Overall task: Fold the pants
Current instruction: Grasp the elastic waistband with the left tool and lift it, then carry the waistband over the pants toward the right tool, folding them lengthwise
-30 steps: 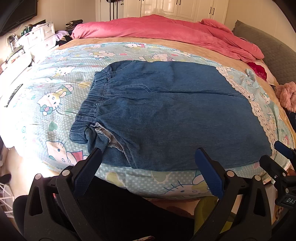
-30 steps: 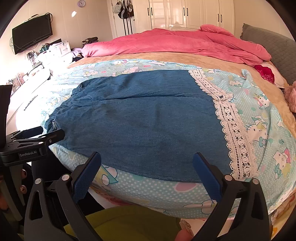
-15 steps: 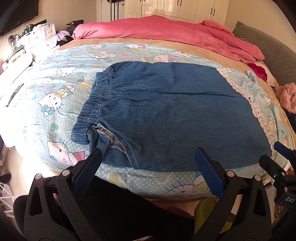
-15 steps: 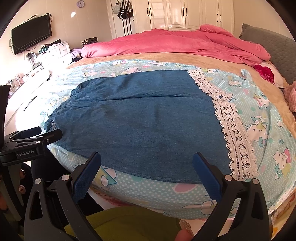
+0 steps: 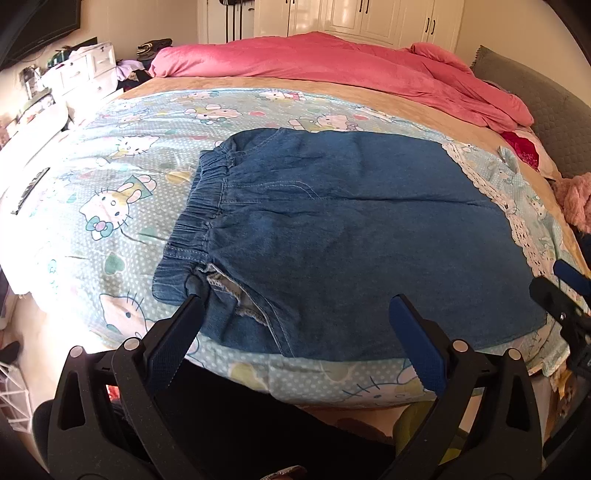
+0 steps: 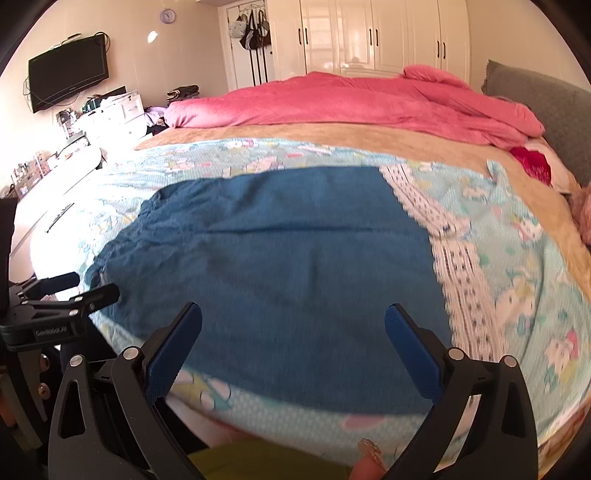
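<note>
A home bedroom: a bed [image 6: 369, 136] with a pink duvet [image 6: 351, 99] and cartoon-cat sheet [image 5: 122, 177] fills the middle, white wardrobes [image 6: 369, 33] line the far wall, and a television [image 6: 68, 72] hangs above cluttered white drawers [image 6: 118, 114] at left.

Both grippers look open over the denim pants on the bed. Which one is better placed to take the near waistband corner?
Left, probably. The left gripper is open right at the pants' elastic waistband corner at the near edge. The right gripper, also open, faces the plain leg end, farther from the waistband.
</note>
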Demonstrator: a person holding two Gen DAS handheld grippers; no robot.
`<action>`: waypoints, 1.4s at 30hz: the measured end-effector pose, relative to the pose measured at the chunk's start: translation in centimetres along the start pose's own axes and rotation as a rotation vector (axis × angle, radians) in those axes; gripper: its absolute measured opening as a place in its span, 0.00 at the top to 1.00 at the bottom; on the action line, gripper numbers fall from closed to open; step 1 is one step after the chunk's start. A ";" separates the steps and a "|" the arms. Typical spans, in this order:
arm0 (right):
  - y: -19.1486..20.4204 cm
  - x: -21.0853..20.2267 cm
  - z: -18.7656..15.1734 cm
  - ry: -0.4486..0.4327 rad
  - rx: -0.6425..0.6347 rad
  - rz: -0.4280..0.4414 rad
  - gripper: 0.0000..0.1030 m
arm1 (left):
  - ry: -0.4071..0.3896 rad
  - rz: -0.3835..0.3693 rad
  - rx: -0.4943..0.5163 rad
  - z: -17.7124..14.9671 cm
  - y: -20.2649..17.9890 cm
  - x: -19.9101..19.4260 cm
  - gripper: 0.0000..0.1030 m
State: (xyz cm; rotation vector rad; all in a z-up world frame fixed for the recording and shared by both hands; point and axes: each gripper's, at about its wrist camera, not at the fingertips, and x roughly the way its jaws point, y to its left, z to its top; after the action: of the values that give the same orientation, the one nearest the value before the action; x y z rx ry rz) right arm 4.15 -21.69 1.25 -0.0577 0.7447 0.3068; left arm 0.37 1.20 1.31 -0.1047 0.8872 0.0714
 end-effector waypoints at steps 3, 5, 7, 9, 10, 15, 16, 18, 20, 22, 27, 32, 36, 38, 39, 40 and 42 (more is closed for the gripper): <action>0.2 1.0 1.3 0.004 -0.030 0.004 0.04 | 0.000 0.015 -0.011 0.7 0.8 0.5 0.09; 0.5 2.0 2.2 0.017 -0.058 0.011 0.04 | 0.003 0.020 -0.026 1.1 1.4 0.8 0.09; 0.8 3.0 2.9 0.025 -0.070 0.010 0.04 | 0.005 0.030 -0.039 1.7 2.1 1.2 0.09; 1.1 4.2 3.6 0.041 -0.089 0.006 0.04 | 0.010 0.033 -0.048 2.2 2.7 1.6 0.09; 1.3 4.8 4.0 0.046 -0.095 0.010 0.04 | 0.011 0.034 -0.050 2.4 2.9 1.8 0.09; 1.8 7.9 6.0 0.093 -0.111 0.040 0.04 | 0.034 0.043 -0.069 4.2 4.4 3.3 0.09; 2.0 8.4 6.3 0.098 -0.112 0.042 0.04 | 0.038 0.040 -0.078 4.5 4.8 3.7 0.09; 2.2 9.6 7.1 0.109 -0.122 0.051 0.04 | 0.045 0.040 -0.093 5.1 5.4 4.3 0.09; 2.6 10.7 8.1 0.111 -0.134 0.060 0.04 | 0.048 0.038 -0.107 5.9 6.0 5.0 0.09; 3.1 11.7 8.9 0.106 -0.161 0.037 0.04 | 0.050 0.032 -0.115 6.6 6.6 5.7 0.09; 3.5 14.3 11.6 0.121 -0.159 0.114 0.04 | 0.054 0.044 -0.113 8.4 7.5 7.4 0.09; 4.6 17.4 14.4 0.151 -0.209 0.152 0.04 | 0.044 0.043 -0.106 11.2 8.5 9.3 0.09; 5.6 20.5 16.2 0.191 -0.238 0.165 0.04 | 0.040 0.066 -0.102 13.2 9.4 11.0 0.09; 5.8 22.4 16.6 0.226 -0.240 0.175 0.04 | 0.053 0.079 -0.090 13.8 9.7 12.0 0.09; 6.0 23.2 16.7 0.237 -0.251 0.173 0.04 | 0.062 0.086 -0.084 14.1 9.9 12.6 0.09; 6.1 23.8 16.8 0.243 -0.265 0.165 0.04 | 0.074 0.094 -0.077 14.3 10.1 13.2 0.09; 6.8 25.4 17.2 0.255 -0.313 0.151 0.04 | 0.089 0.110 -0.065 14.5 10.4 14.2 0.09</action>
State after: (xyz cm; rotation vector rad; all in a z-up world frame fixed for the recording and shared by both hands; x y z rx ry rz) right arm 31.04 -6.03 -2.86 -0.3426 0.9509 0.5656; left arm 19.41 13.56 -1.27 -0.1203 0.9799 0.1996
